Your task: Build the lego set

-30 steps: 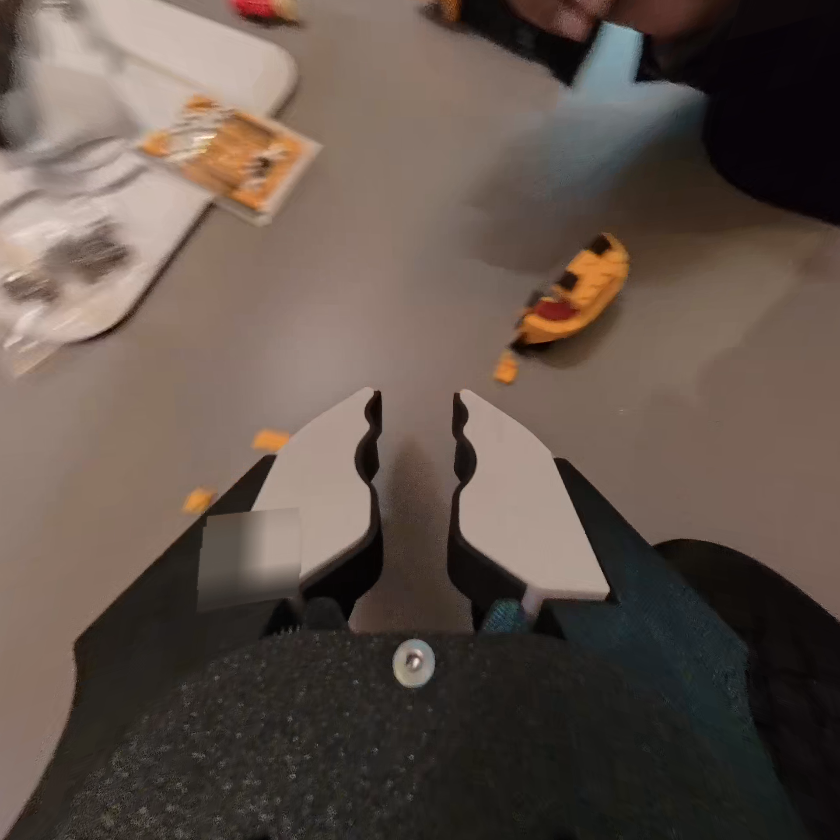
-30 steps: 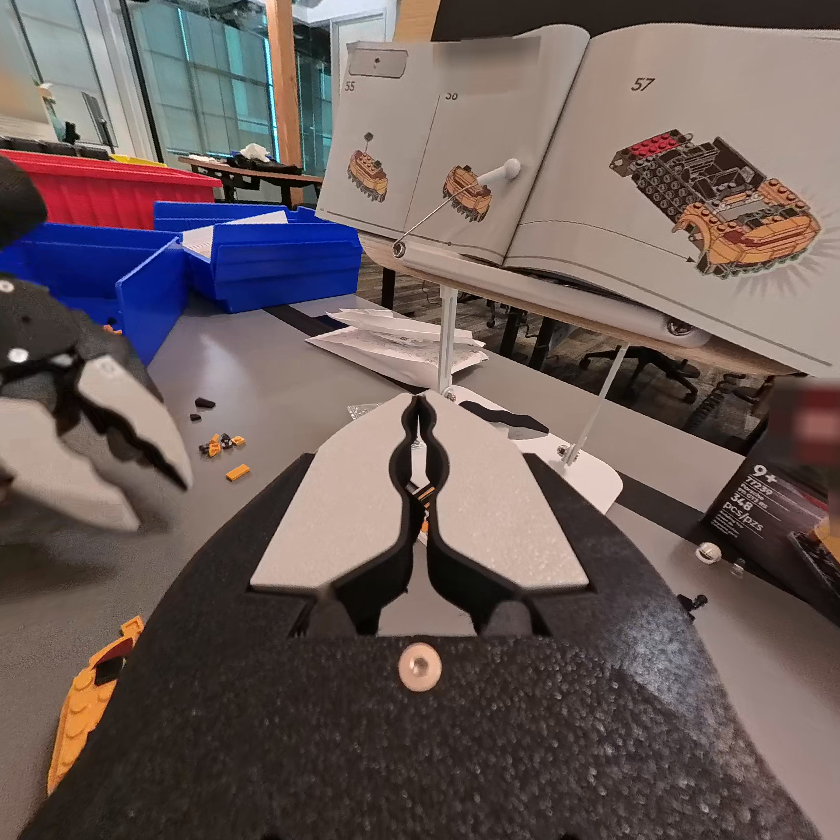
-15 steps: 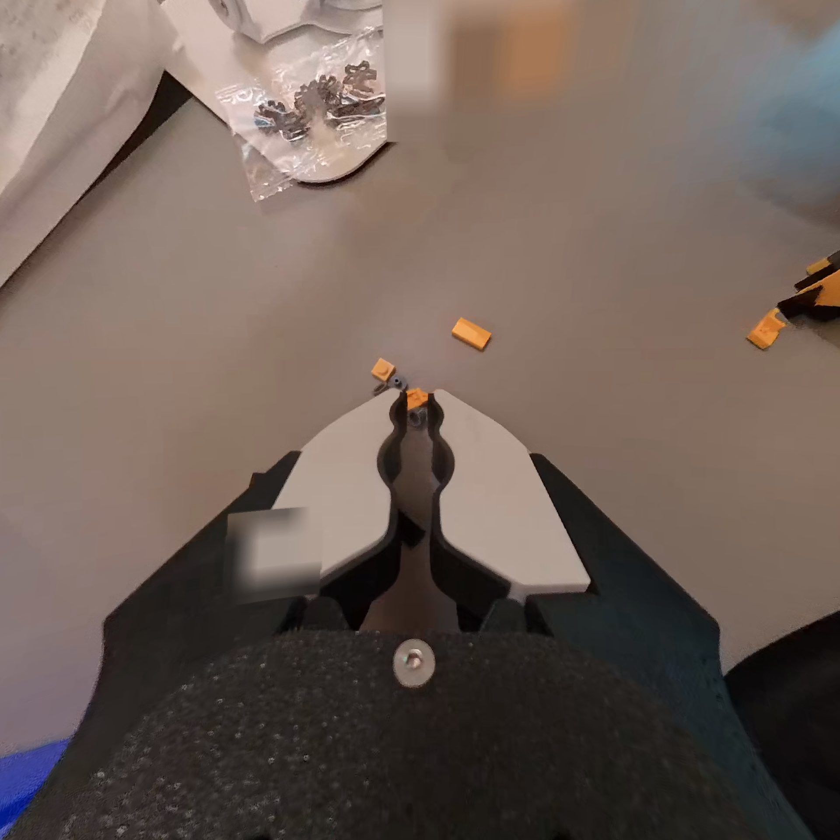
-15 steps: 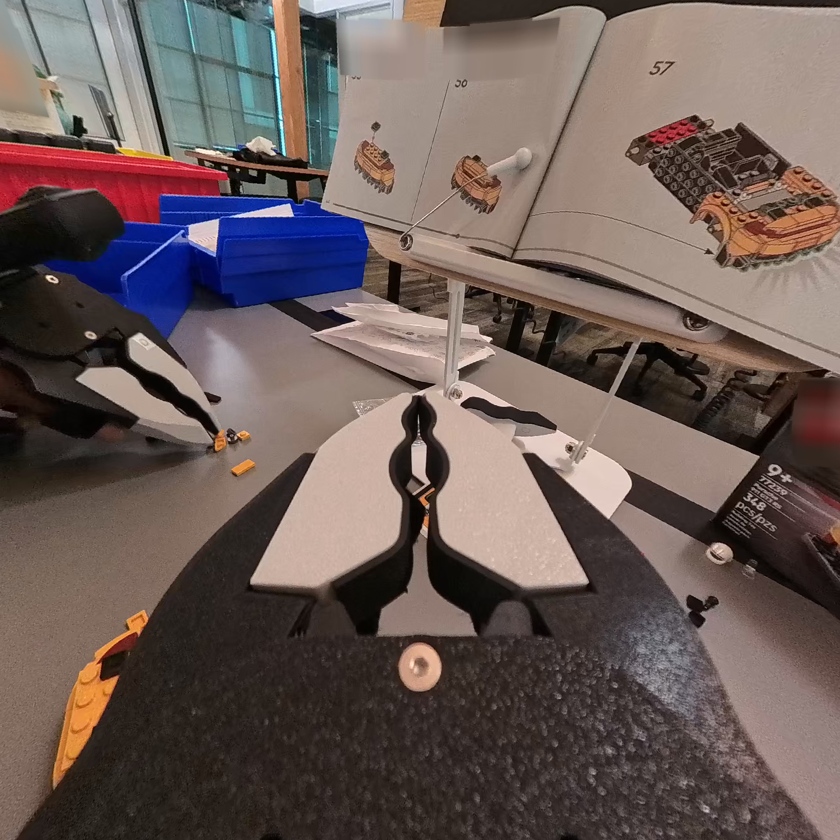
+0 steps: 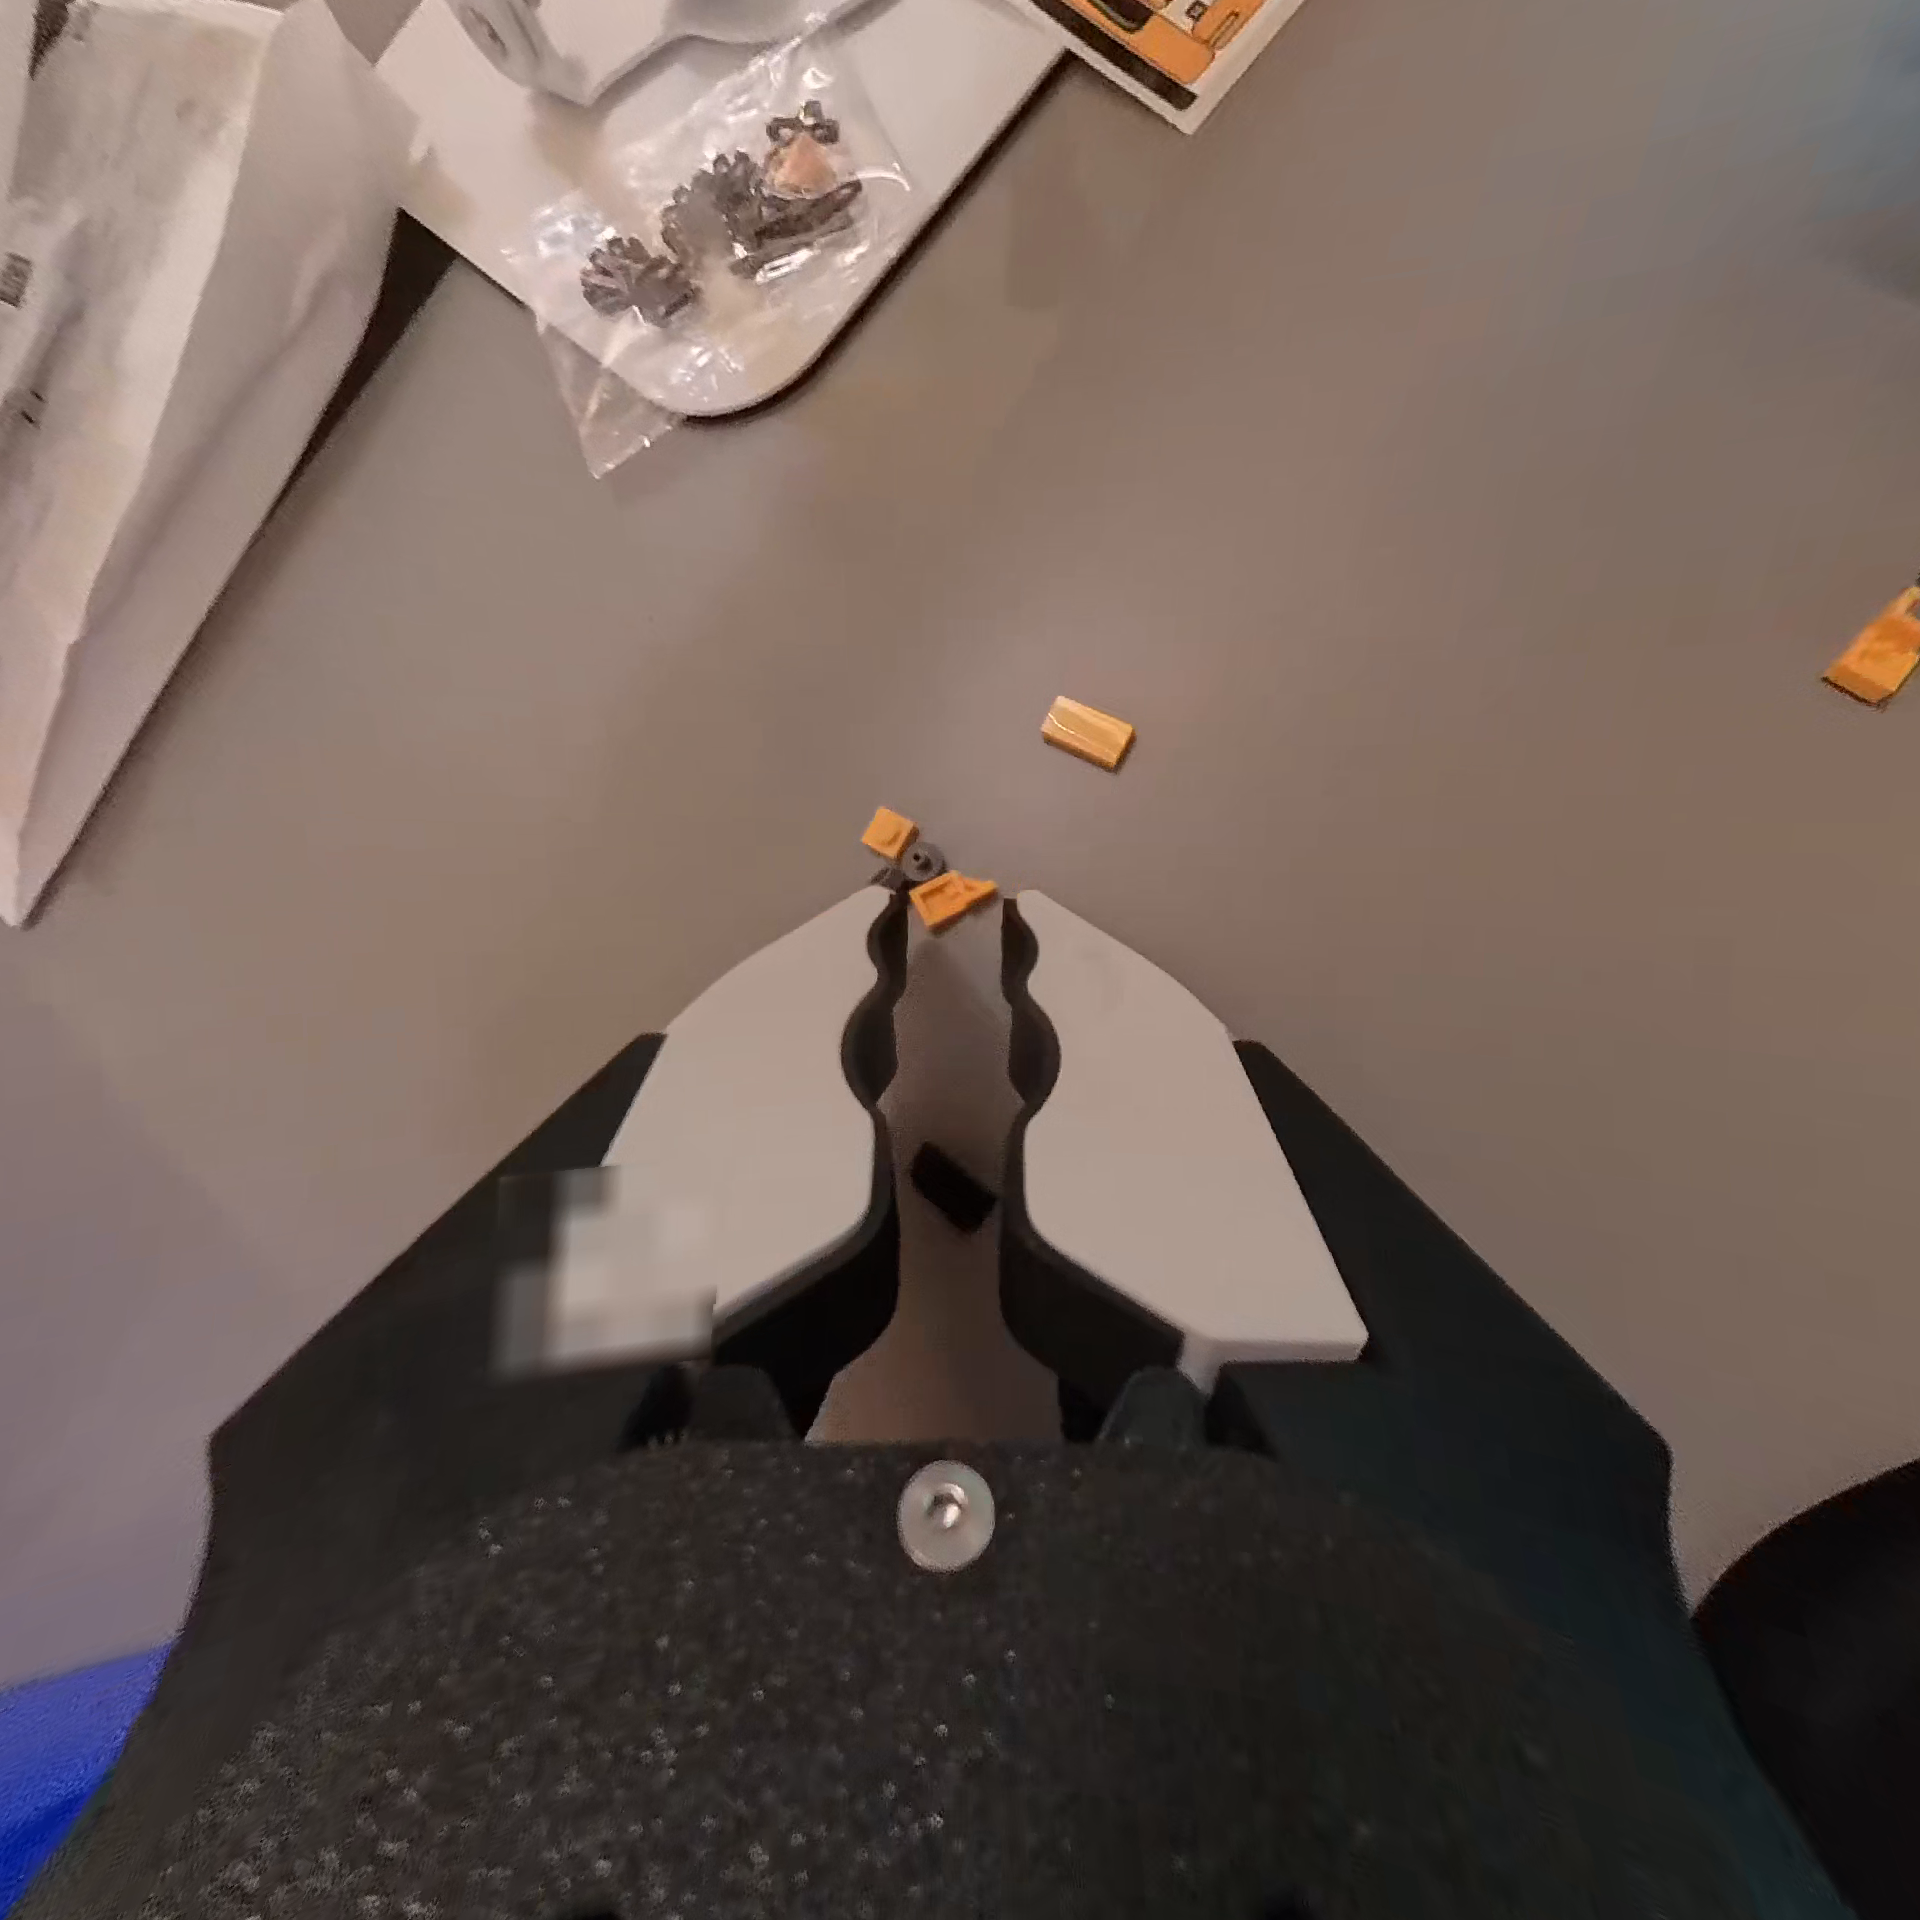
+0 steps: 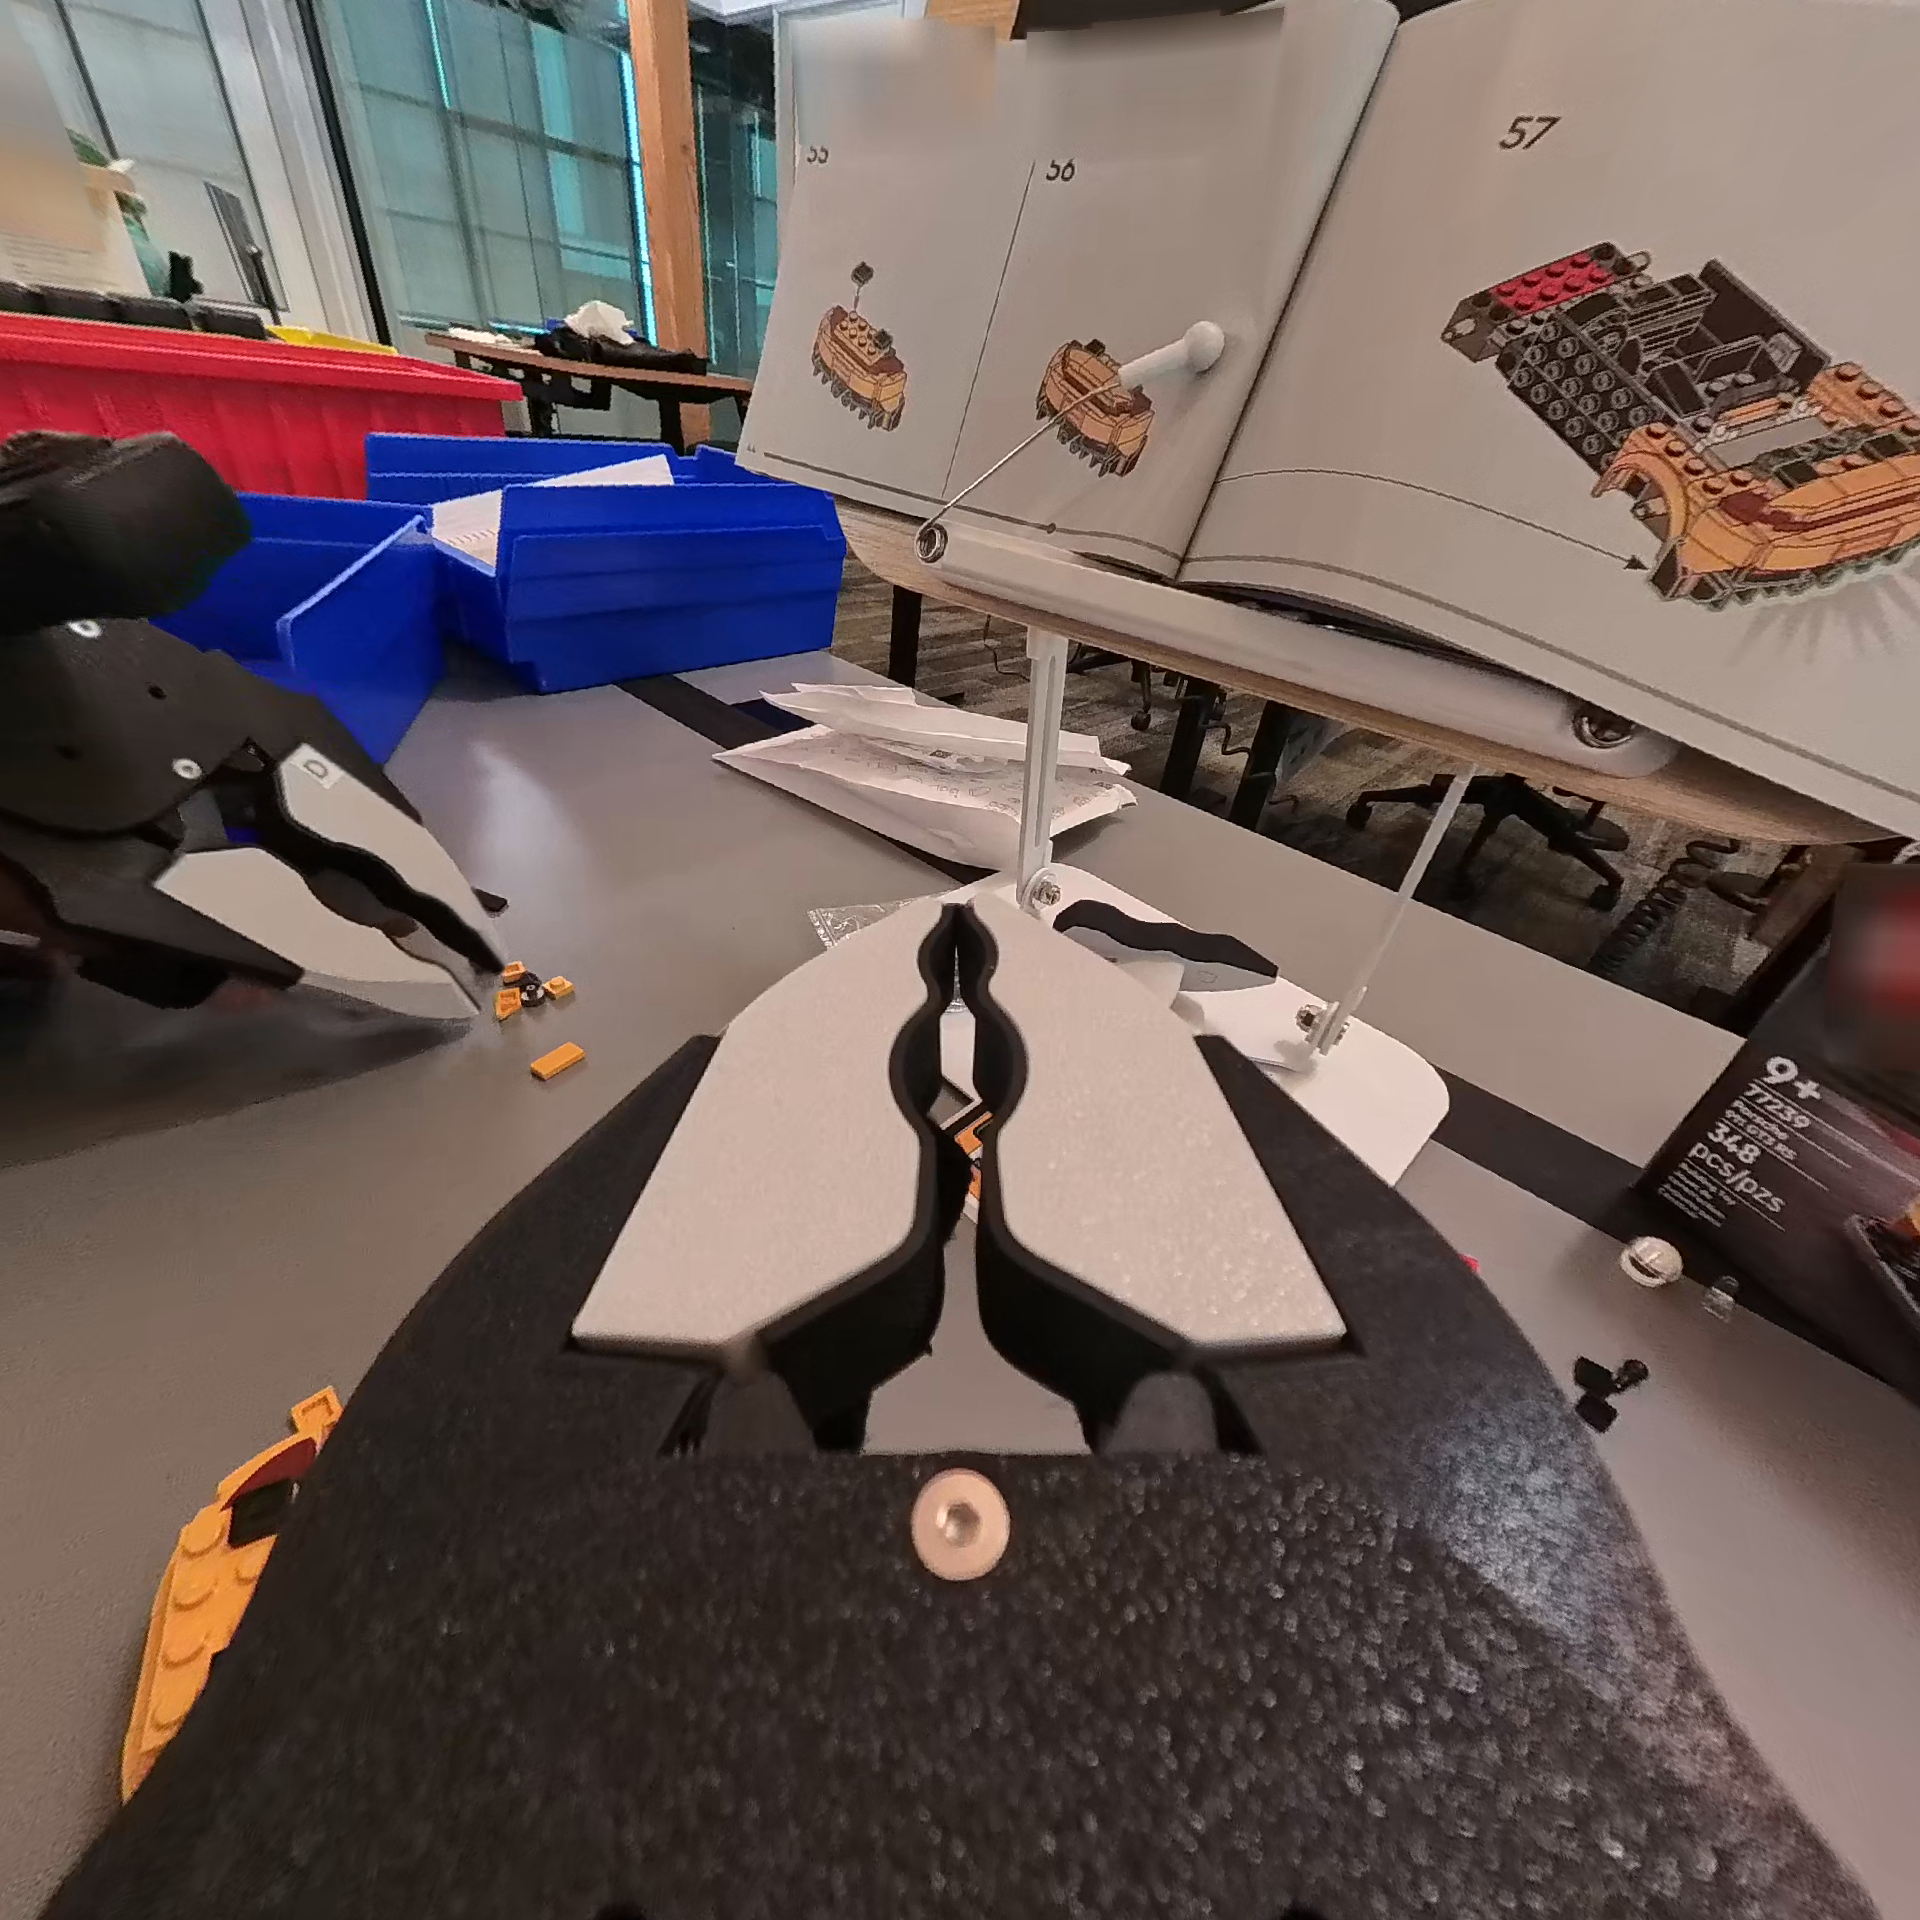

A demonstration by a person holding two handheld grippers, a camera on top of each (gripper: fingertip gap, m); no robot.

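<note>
In the left wrist view my left gripper [image 5: 945, 906] is narrowly open and low over the grey table. A small orange piece [image 5: 951, 896] lies between its tips, not clamped. Another small orange piece [image 5: 886, 831] and a dark round piece [image 5: 923, 860] lie just beyond. An orange tile [image 5: 1087, 732] lies farther right. A black piece [image 5: 951, 1187] lies on the table under the fingers. My right gripper [image 6: 961, 920] is shut and empty, held above the table. The left gripper [image 6: 478, 977] also shows there, by the orange pieces [image 6: 530, 987]. The orange lego model [image 6: 208, 1558] lies at the lower left.
An open instruction book [image 6: 1351, 312] rests on a white stand [image 6: 1382, 1101]. A bag of dark parts [image 5: 717, 218] lies on the stand's base. White paper bags [image 5: 125, 416] lie left. Blue bins [image 6: 623, 561] and a red bin [image 6: 208, 405] stand behind. A black box [image 6: 1787, 1164] is at the right. Spacing between my two grippers at the tips: around 25 cm. The orange tile [image 5: 1087, 732] is about 4 cm from my left fingertips and 20 cm from my right. It turns up in the right wrist view [image 6: 557, 1062] as well. The orange lego model [image 6: 208, 1558] lies around 15 cm away from my right fingertips.
My left gripper swung away from the orange model to the cluster of small pieces and came down to it. Its jaws narrowed, then widened slightly. The right gripper barely moved.
</note>
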